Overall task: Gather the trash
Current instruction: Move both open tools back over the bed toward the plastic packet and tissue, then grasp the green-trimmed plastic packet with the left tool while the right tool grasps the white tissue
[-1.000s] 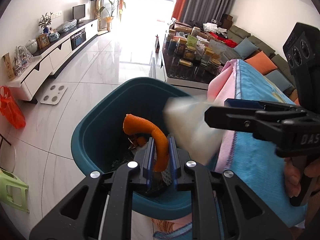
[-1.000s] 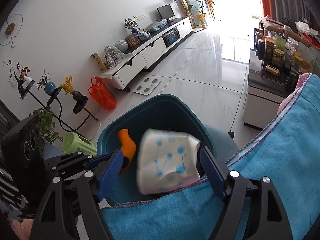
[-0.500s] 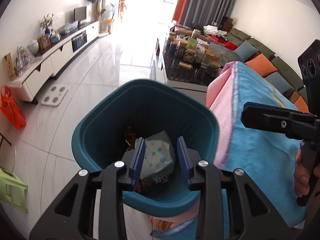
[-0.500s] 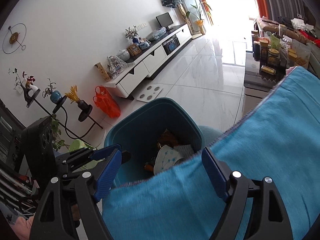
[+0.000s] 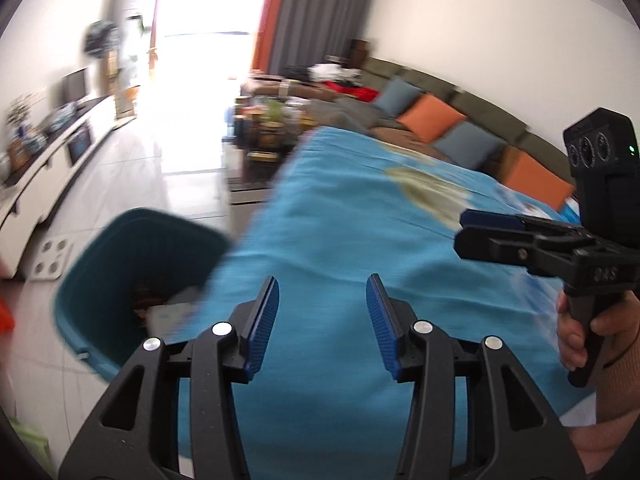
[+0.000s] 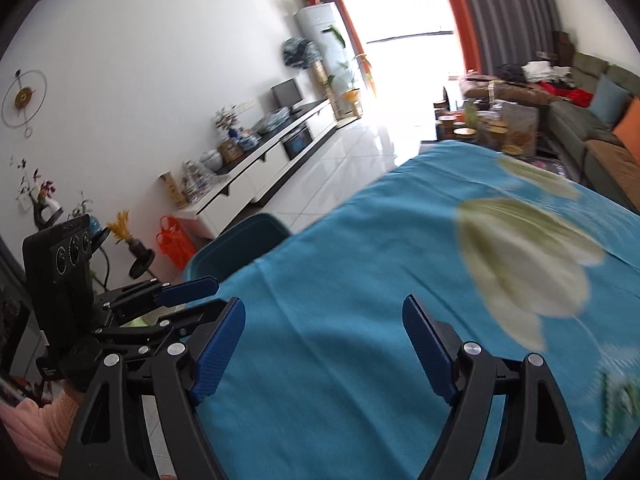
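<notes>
- Now the blue tablecloth (image 5: 340, 240) fills both views; no trash shows on it except a blurred green-and-white scrap (image 6: 618, 404) near its right edge.
- The teal bin (image 5: 100, 280) stands just off the left edge, with collected trash inside.
- The right gripper (image 6: 324, 344) is wide and empty.
- The left gripper (image 5: 322, 320), jaws just opened, holds nothing.
- Best approach, likely: slow down, settle the view, then pick a target.

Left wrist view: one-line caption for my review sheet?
Empty left gripper, jaws just opened, over the blue tablecloth, teal bin at left.
</notes>
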Action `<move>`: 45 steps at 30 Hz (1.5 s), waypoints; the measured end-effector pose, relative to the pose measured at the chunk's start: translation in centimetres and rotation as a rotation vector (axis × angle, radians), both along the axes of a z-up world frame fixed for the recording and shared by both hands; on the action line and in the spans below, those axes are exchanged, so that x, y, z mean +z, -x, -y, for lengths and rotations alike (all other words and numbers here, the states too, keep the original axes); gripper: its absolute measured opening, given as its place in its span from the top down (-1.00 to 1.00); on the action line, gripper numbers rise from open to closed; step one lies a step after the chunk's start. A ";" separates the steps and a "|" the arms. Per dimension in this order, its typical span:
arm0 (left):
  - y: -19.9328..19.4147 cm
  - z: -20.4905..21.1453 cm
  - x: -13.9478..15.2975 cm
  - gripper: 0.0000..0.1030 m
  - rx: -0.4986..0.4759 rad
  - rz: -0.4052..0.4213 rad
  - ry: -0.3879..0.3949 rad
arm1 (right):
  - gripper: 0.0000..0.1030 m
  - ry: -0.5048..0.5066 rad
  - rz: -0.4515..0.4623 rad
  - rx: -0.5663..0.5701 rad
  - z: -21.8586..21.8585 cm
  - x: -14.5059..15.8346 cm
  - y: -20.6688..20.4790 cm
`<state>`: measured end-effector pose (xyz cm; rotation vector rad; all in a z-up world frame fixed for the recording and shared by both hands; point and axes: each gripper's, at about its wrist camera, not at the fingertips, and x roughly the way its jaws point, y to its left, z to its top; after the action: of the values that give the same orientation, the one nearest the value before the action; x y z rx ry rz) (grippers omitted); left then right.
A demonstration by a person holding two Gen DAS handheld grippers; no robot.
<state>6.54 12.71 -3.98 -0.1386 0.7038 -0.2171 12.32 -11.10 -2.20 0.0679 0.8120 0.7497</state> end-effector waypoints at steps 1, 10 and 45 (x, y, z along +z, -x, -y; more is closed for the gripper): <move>-0.1 1.4 0.1 0.12 -0.033 0.001 0.000 | -0.51 0.000 0.004 -0.027 1.2 0.0 0.2; -2.0 12.1 -0.3 0.07 -0.247 -0.020 -0.005 | -0.47 0.021 0.044 -0.281 11.3 0.7 1.1; -11.5 28.2 -2.5 0.06 -0.399 -0.225 -0.012 | 0.18 0.130 -0.094 -0.650 30.3 -4.9 -7.4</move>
<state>18.07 -15.45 -6.47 -0.0090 0.9541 -0.5853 19.68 -41.36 -7.14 0.2390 0.8602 0.0797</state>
